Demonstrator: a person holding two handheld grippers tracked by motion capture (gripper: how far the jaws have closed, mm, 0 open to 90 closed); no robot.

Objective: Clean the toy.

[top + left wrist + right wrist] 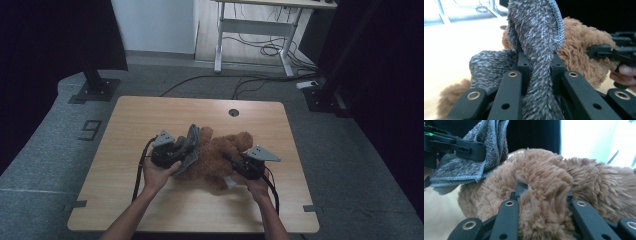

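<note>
Left gripper (537, 62) tips buried in grey cloth (536, 37); right gripper (542, 192) tips lost in brown plush toy (544, 170). Toy's face hidden under cloth in high view; forearms cut off at bottom edge

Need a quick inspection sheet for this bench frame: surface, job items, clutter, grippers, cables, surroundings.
Surface: wooden table, round grommet hole near the far edge.
Job's things: brown teddy bear lying mid-table; grey towel draped against its left side.
Clutter: nothing seen.
Grippers: left gripper shut on the grey towel, fabric pinched between its jaws; right gripper shut on the teddy bear's fur.
Cables: a black cable trails from the left gripper, another from the right; loose cables on the floor beyond the table.
Surroundings: grey carpet, white desk frame at the back, black stand bases at both sides.
</note>
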